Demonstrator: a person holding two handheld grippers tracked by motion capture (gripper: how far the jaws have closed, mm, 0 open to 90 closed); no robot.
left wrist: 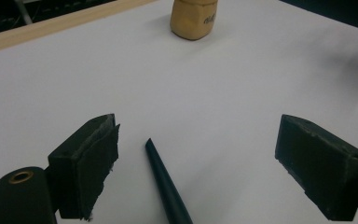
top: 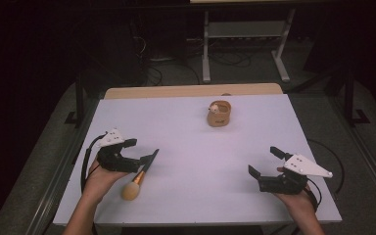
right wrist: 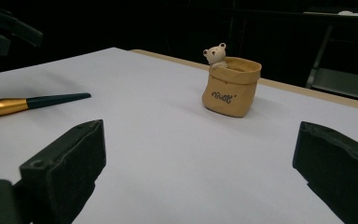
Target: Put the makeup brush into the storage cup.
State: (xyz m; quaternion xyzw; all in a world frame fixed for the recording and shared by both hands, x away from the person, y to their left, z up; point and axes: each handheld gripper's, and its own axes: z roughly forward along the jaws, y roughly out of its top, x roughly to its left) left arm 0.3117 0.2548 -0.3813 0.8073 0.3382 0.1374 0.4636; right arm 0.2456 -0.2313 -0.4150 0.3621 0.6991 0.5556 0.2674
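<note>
A makeup brush [top: 140, 177] with a dark handle, gold ferrule and tan bristles lies flat on the white table [top: 191, 161] at the left front. My left gripper [top: 138, 152] is open over its handle; the tapered handle tip [left wrist: 161, 172] lies between the spread jaws, untouched. A tan bag-shaped holder [top: 219, 114] with a small bear figure stands upright at the table's middle back. The same holder [right wrist: 230, 86] and brush [right wrist: 32, 102] appear ahead of my right gripper [top: 265, 160], which is open and holds nothing near the front right.
A strip of bare wood [top: 191, 91] runs along the table's far edge. Behind it stand a metal frame [top: 245, 44] and cables on a dark floor. Cables trail from both grippers off the table's front corners.
</note>
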